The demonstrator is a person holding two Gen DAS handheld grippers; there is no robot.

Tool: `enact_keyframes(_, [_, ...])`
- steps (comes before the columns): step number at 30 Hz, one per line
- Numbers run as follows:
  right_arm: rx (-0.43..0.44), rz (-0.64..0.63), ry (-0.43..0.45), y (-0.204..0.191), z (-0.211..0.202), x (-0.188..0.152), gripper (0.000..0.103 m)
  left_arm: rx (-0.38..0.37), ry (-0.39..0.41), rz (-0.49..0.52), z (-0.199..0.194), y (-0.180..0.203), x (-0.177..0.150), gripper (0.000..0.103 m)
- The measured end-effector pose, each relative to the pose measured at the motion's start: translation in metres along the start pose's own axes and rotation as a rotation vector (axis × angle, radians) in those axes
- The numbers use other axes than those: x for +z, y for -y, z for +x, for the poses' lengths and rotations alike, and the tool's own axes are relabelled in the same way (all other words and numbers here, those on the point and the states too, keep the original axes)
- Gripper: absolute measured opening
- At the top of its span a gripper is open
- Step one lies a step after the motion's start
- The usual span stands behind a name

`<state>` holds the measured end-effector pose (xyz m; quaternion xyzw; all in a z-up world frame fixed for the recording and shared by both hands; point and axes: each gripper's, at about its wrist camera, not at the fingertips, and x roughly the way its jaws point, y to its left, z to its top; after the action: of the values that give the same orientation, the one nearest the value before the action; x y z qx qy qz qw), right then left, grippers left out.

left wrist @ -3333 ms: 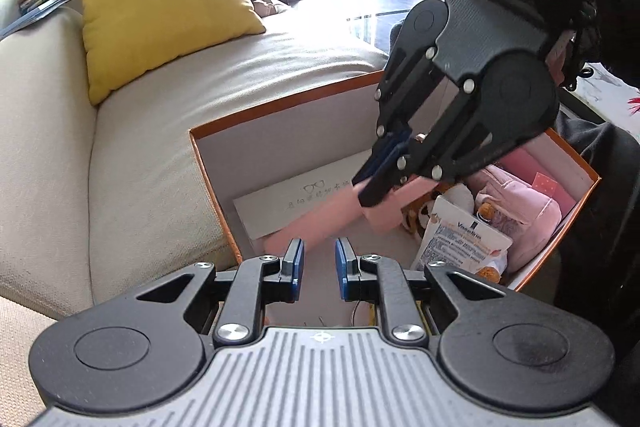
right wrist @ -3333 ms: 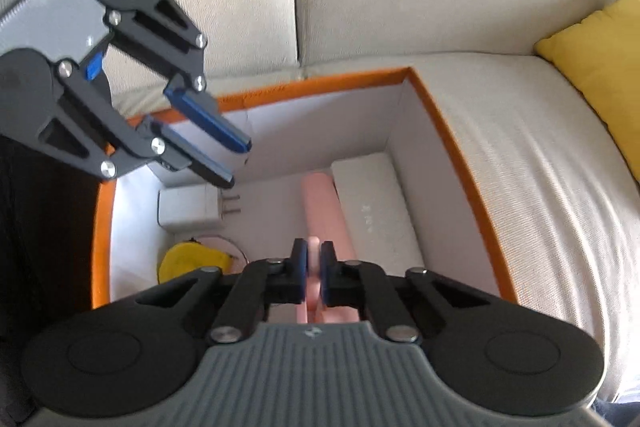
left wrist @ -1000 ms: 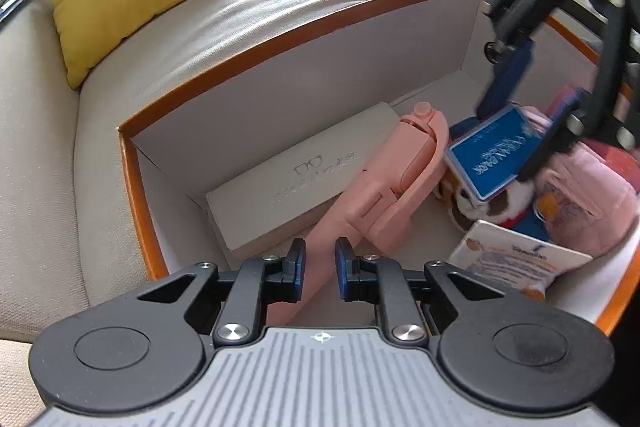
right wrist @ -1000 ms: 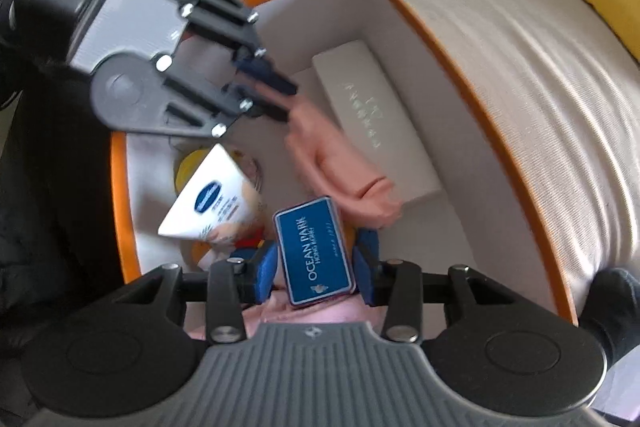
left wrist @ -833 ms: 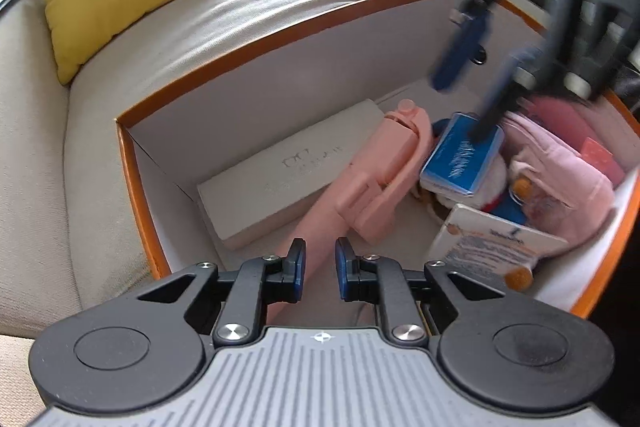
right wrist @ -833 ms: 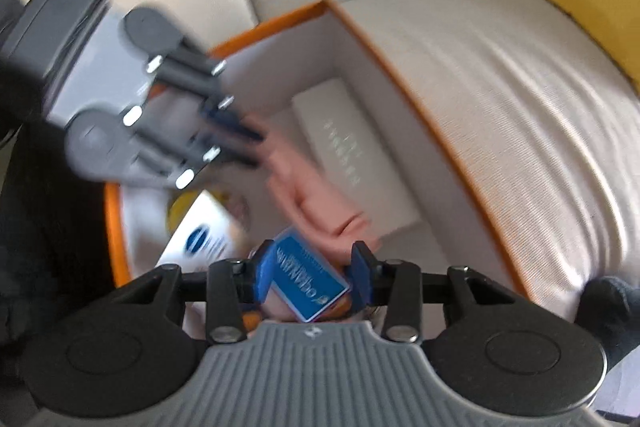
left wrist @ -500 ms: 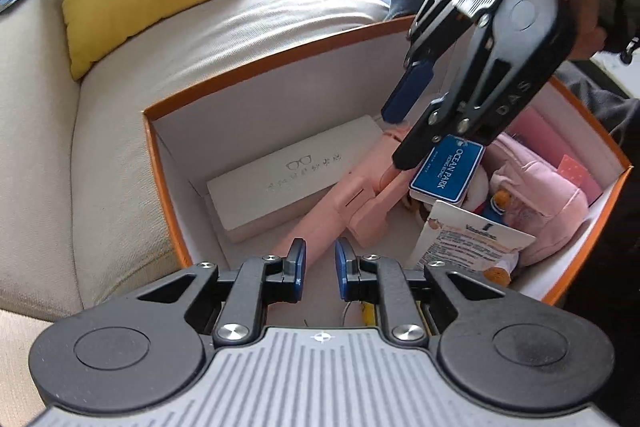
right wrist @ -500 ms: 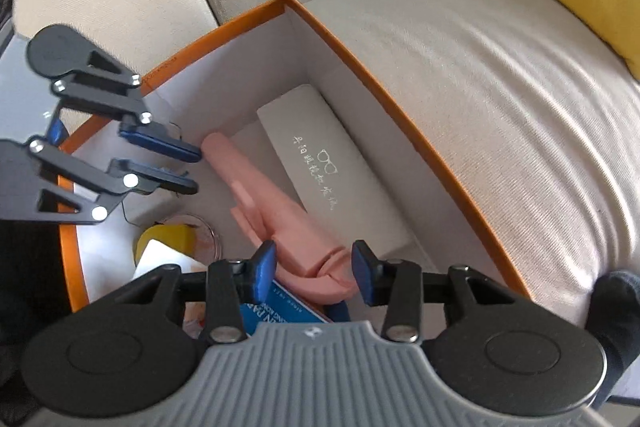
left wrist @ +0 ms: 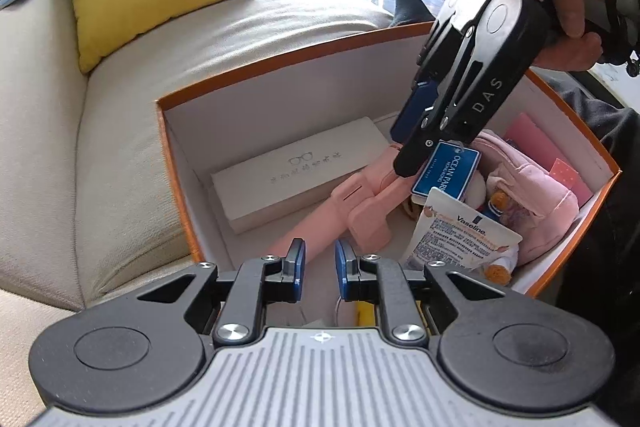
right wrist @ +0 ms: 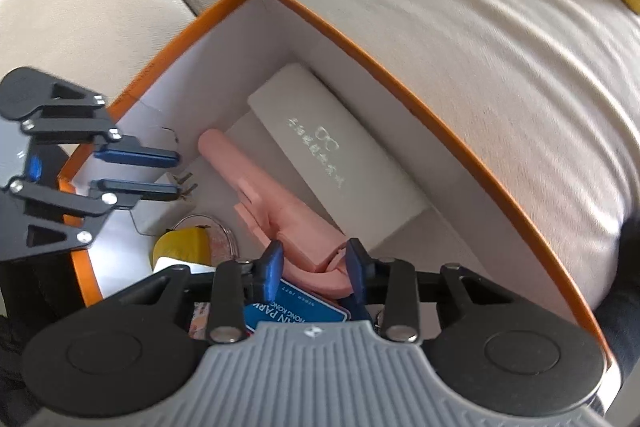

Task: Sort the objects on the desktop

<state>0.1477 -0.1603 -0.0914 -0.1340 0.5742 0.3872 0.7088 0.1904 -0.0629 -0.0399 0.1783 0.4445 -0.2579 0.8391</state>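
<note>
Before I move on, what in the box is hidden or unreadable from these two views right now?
- Blue Ocean Park card: in the right wrist view, half hidden under the right gripper, whose jaws are closing; contact unclear.
- Plush toy: left wrist view, mostly covered by the Vaseline packet.
- Glasses case print: motion-blurred in the right wrist view.
- Yellow item: partly behind gripper bodies, unidentifiable.

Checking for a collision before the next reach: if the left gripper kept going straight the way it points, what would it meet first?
Most likely the pink folding stand, lying diagonally in the orange box. Its lower end sits just beyond the left gripper, whose narrow jaws hold nothing. Depth is unclear, so it might meet the box floor instead.
</note>
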Motion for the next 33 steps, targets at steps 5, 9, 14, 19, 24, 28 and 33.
enact_keyframes(5, [-0.030,0.042,-0.010,0.002,0.006,0.002,0.034,0.016,0.016,-0.026,-0.006,-0.006,0.000,0.019])
enact_keyframes(9, [0.003,-0.073,0.071,-0.017,-0.005,0.002,0.033,0.012,0.038,-0.034,-0.011,-0.007,-0.002,0.019])
enact_keyframes(14, [0.035,-0.186,0.102,-0.038,0.002,0.014,0.033,0.008,0.039,-0.019,-0.012,-0.006,-0.002,0.019])
enact_keyframes(19, [0.009,-0.234,0.059,-0.053,0.023,0.020,0.017,0.007,0.034,-0.019,-0.011,-0.006,-0.003,0.019])
enact_keyframes(24, [-0.016,-0.232,0.145,-0.058,0.023,0.004,0.014,-0.001,0.035,-0.025,-0.009,-0.008,-0.007,0.019])
enact_keyframes(28, [-0.031,-0.154,0.234,-0.043,0.015,-0.007,0.012,-0.004,0.035,-0.026,-0.007,-0.009,-0.008,0.019])
enact_keyframes(33, [-0.036,-0.097,0.284,-0.044,0.021,-0.014,0.013,0.000,0.033,-0.025,-0.006,-0.008,-0.007,0.019])
